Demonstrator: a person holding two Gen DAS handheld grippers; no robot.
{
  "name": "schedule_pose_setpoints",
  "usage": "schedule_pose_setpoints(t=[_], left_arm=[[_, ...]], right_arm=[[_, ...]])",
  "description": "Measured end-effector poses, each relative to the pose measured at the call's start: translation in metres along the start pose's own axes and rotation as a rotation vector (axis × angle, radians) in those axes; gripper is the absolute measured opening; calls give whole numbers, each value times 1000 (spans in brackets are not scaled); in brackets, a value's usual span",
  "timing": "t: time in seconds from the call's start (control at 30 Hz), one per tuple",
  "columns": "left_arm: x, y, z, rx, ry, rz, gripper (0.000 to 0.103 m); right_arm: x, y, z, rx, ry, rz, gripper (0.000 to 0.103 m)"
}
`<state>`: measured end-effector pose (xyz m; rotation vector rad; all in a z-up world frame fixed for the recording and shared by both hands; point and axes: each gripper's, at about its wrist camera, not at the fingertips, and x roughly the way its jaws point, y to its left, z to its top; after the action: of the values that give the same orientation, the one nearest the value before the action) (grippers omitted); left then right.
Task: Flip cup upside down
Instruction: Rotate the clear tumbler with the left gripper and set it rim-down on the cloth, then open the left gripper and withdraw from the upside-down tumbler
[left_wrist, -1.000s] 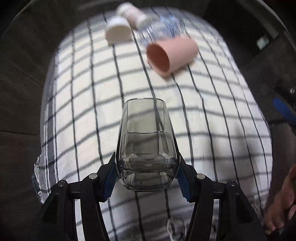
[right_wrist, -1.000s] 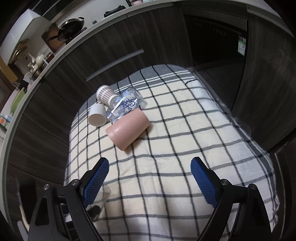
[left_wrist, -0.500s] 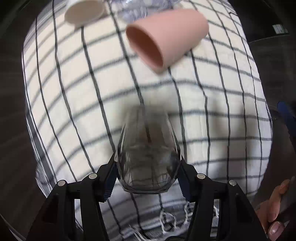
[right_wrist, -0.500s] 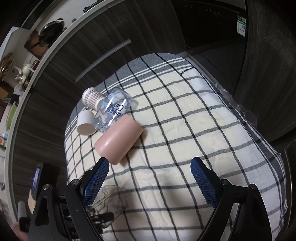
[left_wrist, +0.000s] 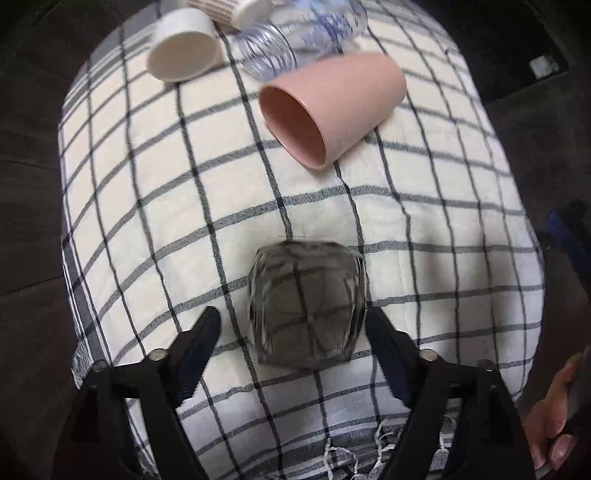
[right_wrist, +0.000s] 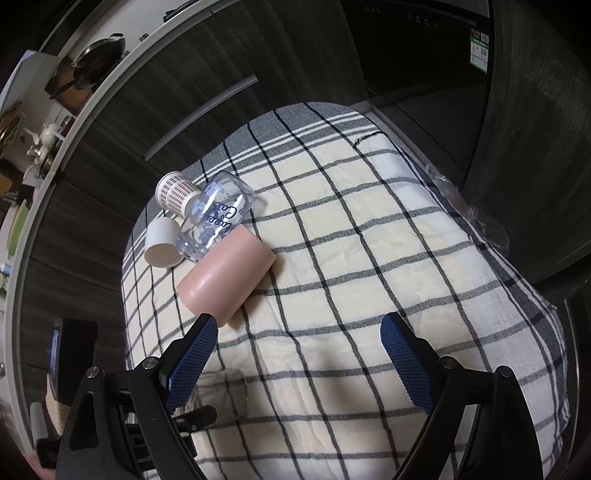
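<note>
smoked glass cup (left_wrist: 307, 306) | on checked cloth (left_wrist: 184, 206), near pink cup (left_wrist: 328, 107) | rigid, slick, breakable: grip mid-wall | left gripper (left_wrist: 291, 332) released, right gripper (right_wrist: 299, 354) spread, empty

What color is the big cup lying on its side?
Pink. The pink cup lies tipped over on the checked cloth; the left wrist view shows it best.

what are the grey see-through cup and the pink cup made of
Grey cup: smoky clear glass or hard plastic, since the plaid lines show through it; cannot tell which. Pink cup: opaque with a smooth matte surface and soft sheen, likely ceramic or plastic.
</note>
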<state>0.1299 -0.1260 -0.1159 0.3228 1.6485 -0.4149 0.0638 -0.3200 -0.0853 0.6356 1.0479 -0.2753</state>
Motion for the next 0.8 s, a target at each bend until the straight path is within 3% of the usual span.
schedule_pose_setpoints(t=[0.13, 0.3, 0.53, 0.8], left_arm=[[-21, 9, -23, -45, -110, -40, 81], [-52, 23, -59, -106, -320, 14, 86], [-65, 34, -102, -226, -510, 49, 86], [-96, 37, -135, -276, -716, 136, 87]], right_arm=[[-14, 9, -8, -48, -30, 1, 90], [-41, 25, -26, -147, -115, 21, 90], [-67, 46, -49, -268, -201, 11, 90], [-79, 59, -67, -337, -245, -1, 90]])
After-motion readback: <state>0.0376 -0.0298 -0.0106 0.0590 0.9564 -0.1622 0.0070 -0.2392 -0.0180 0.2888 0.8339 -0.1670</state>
